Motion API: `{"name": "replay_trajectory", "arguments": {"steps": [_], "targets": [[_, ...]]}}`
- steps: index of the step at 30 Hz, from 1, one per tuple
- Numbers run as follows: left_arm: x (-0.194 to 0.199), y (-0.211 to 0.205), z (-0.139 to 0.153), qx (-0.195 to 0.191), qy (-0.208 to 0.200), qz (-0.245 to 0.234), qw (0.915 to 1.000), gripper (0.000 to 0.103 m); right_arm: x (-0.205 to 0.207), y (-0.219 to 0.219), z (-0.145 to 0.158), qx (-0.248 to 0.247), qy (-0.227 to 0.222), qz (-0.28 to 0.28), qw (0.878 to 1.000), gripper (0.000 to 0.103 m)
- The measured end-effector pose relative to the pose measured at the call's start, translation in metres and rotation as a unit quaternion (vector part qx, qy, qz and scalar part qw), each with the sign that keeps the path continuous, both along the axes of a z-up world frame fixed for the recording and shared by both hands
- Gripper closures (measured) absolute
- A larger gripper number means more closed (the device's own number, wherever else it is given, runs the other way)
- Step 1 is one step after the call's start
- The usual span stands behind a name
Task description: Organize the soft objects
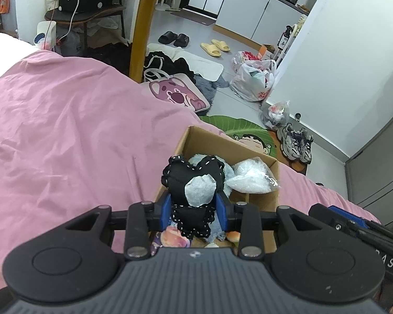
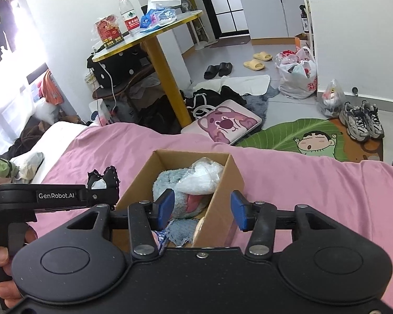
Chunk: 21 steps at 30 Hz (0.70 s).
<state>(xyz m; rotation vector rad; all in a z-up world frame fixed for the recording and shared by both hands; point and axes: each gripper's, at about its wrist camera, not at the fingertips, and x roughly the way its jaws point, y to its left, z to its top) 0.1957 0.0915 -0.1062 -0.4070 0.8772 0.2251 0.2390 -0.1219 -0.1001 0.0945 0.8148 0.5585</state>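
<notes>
My left gripper is shut on a black stitched soft toy with a pale grey patch, held just above the near left edge of an open cardboard box on the pink bed cover. The toy also shows in the right wrist view, left of the box. Inside the box lie a grey-blue plush and a clear bag of white stuffing. My right gripper is open and empty, its blue pads straddling the box's near right wall.
The pink bed cover spreads left of the box. Beyond the bed's edge the floor holds a pink bear cushion, a green leaf mat, sneakers, plastic bags and a yellow-legged table.
</notes>
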Motion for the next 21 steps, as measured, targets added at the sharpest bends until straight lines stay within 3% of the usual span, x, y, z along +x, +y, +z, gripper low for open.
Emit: {"name": "replay_trajectory", "arguments": {"steps": [9,12,15,21], "targets": [[0.003,-0.018,0.006,0.008,0.003,-0.020,0.9998,0.065,-0.003,-0.012,0.003,0.005,-0.005,-0.008,1.000,0.048],[0.004,-0.021,0.008,-0.010,0.004,-0.034,0.9994,0.051,-0.006,-0.015,0.003,0.003,-0.007,-0.009,1.000,0.048],[0.003,-0.026,0.013,-0.002,0.001,-0.029,0.9996,0.037,-0.008,-0.018,0.003,0.000,-0.006,-0.014,1.000,0.047],[-0.005,-0.029,0.027,0.014,-0.007,-0.028,0.9995,0.036,-0.018,-0.023,0.010,-0.003,-0.010,-0.017,1.000,0.040]]}}
